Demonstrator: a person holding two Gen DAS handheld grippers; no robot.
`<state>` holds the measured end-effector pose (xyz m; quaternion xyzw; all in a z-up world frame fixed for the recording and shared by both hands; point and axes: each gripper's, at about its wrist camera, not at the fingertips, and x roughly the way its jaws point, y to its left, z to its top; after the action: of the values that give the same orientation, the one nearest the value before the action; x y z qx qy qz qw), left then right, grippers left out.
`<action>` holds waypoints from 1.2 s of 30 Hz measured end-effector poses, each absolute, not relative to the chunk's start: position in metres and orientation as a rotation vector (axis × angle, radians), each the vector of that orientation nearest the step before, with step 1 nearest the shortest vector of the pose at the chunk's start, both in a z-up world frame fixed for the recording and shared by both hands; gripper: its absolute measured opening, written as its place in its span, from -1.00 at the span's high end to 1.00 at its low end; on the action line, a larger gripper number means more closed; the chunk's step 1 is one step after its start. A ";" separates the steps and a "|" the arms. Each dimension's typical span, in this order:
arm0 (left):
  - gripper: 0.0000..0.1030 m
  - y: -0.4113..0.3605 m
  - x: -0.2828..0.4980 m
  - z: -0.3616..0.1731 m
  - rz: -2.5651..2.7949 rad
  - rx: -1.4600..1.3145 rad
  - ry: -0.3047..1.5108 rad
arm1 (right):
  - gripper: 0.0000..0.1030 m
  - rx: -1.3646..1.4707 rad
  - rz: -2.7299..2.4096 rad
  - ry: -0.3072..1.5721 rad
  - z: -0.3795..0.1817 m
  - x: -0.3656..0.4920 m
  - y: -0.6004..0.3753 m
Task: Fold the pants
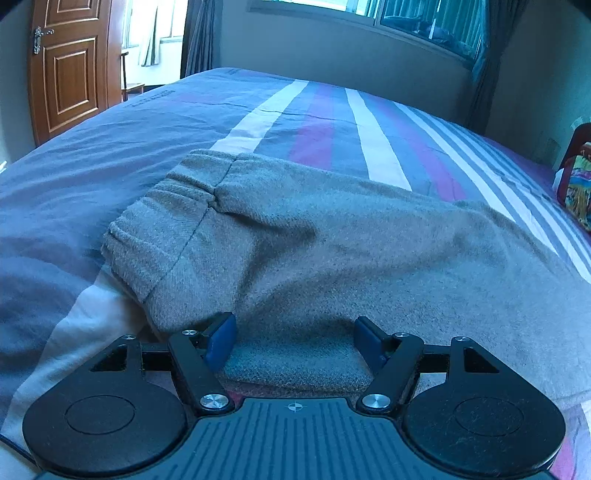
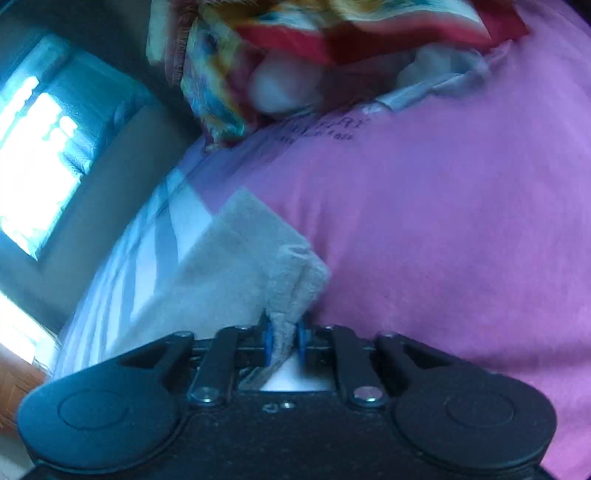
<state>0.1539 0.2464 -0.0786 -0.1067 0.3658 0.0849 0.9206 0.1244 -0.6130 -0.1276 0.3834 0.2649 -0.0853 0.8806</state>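
Note:
Grey fleece pants lie spread across the bed, with the ribbed waistband at the left in the left wrist view. My left gripper is open at the near edge of the pants. A folded strip of grey cloth lies between its blue pads, which stand apart from it. In the right wrist view, my right gripper is shut on a corner of the pants, with the cloth pinched between its pads and pulled up into a small peak.
The bed cover is blue with white and purple stripes, and pink on the right side. A colourful bundle of cloth lies at the bed's far right. A wooden door stands back left, and a window runs along the far wall.

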 end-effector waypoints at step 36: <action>-0.40 0.334 0.067 -0.081 0.330 -0.211 0.795 | 0.72 0.478 -0.253 0.607 -0.037 0.167 -0.513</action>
<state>0.0674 0.3338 -0.0810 -0.1019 0.3846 0.1598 0.9034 0.1672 -0.5135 -0.0372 0.2326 0.2953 -0.1229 0.9185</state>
